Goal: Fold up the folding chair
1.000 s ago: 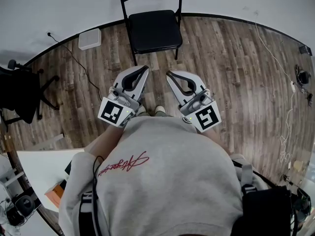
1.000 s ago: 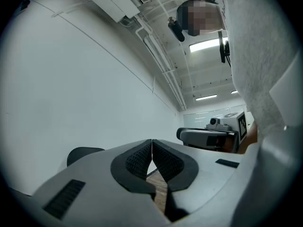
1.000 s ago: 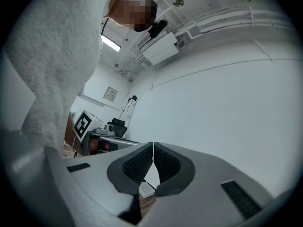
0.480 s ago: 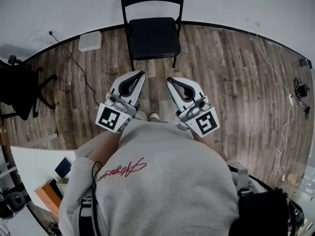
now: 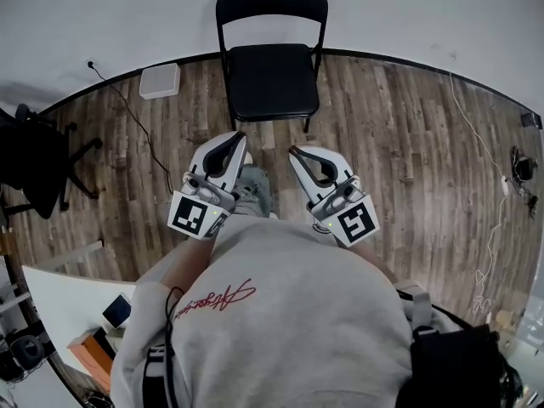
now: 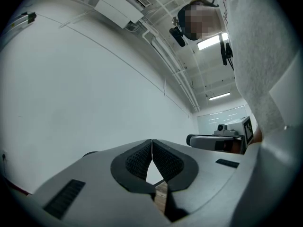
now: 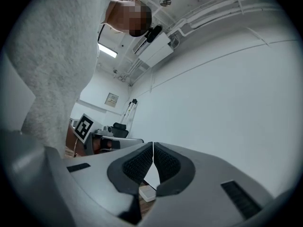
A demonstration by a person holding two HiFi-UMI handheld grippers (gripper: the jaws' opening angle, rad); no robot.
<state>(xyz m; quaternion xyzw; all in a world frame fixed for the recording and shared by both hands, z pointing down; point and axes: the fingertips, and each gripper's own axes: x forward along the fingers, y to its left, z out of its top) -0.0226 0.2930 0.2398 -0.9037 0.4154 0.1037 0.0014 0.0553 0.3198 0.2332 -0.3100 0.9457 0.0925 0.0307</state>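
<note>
Black metal folding chair point(image 5: 270, 73), unfolded, upright on wood-plank floor point(image 5: 382, 126) at 12 o'clock, backed against white wall point(image 5: 408, 7). Left claw point(image 5: 239, 136) and right claw point(image 5: 293, 150) pinched fully closed, empty, side by side at the chair's 6 o'clock, well apart from it. Likely step: approach. Next: closing in, spreading claws, gripping seat's front edge.

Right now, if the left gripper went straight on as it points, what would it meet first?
Probably the folding chair, near its seat front; nothing shows between it and the left gripper, though height is hard to judge.
</note>
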